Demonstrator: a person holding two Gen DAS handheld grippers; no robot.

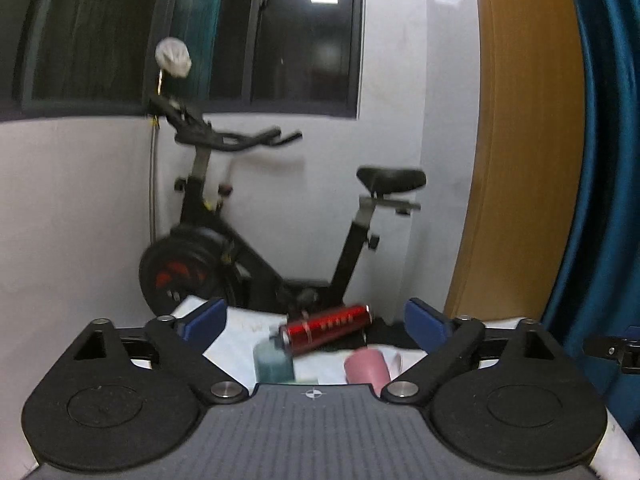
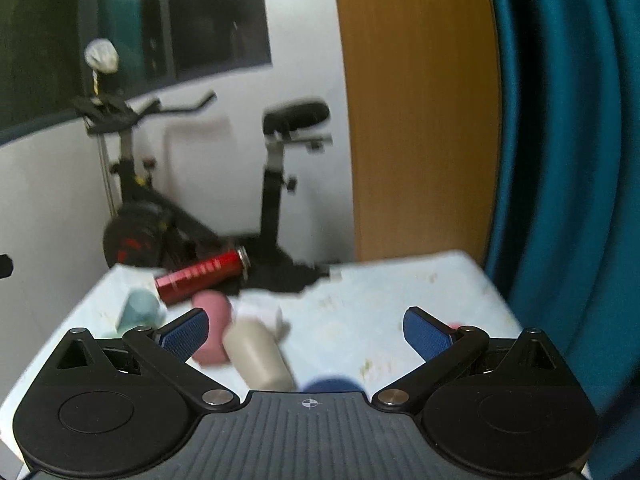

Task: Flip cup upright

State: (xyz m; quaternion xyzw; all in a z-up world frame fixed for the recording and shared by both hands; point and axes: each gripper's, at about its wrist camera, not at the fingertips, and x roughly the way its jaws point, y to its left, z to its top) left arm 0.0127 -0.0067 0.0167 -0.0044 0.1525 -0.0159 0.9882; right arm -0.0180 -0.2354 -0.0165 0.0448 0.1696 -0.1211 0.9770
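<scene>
Several cups lie on a white table [image 2: 384, 300]. In the right wrist view a beige cup [image 2: 258, 356], a pink cup [image 2: 212, 330] and a teal cup [image 2: 138, 310] lie on their sides, with a white cup [image 2: 260, 310] behind and a dark blue one [image 2: 328, 385] at the gripper body. My right gripper [image 2: 306, 330] is open and empty above them. My left gripper [image 1: 316, 320] is open and empty; the pink cup [image 1: 366, 366] and the teal cup [image 1: 274, 362] show between its fingers.
A red can [image 2: 202, 274] lies on its side at the table's far edge; it also shows in the left wrist view [image 1: 328, 326]. Behind stand an exercise bike [image 1: 248, 240], a wooden panel [image 2: 420, 120] and a blue curtain [image 2: 568, 160].
</scene>
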